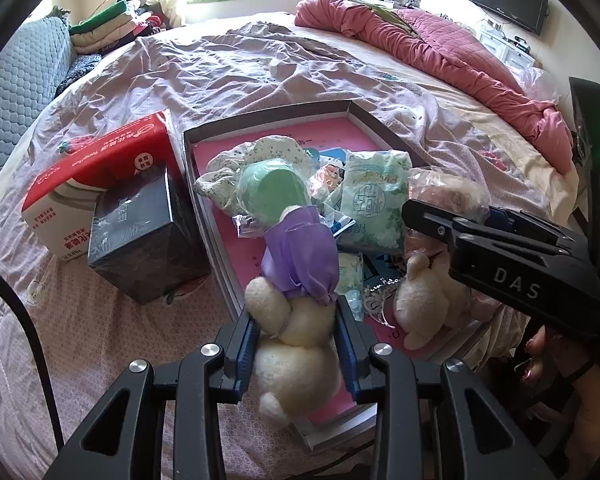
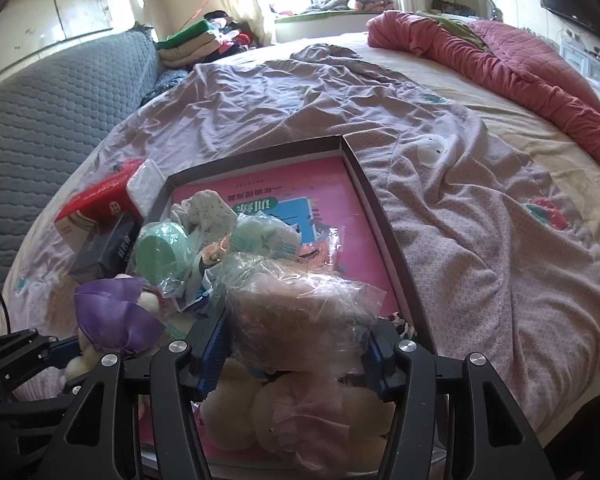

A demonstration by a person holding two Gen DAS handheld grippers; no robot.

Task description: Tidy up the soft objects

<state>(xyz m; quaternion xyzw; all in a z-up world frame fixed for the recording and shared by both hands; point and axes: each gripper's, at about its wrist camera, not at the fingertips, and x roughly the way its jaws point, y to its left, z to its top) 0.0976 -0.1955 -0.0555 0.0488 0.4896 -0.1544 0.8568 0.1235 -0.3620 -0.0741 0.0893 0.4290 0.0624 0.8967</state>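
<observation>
Here, the bed [image 1: 260, 60] fills both views, its wrinkled lilac sheet running to the top of the frame. On it, at centre, lies a shallow pink-floored box tray [image 1: 352, 110] heaped with soft things.

The cream plush toy with the purple bow [image 1: 296, 320] lies at the lower centre of the left wrist view, over the tray's near edge. The left gripper [image 1: 296, 344] is clamped on its body, the blue pads pressing into the pile on both sides.

The bagged plush toy [image 2: 300, 320] sits at the lower centre of the right wrist view, and the right gripper [image 2: 296, 356] has its pads against the crinkled plastic, gripping it.

Both toys look light and squashy, so they should give under the pads. The bare plush offers good friction at its waist. The plastic bag is probably slippery, so a hold on the stuffed bulk would be safer than on loose film.
</observation>
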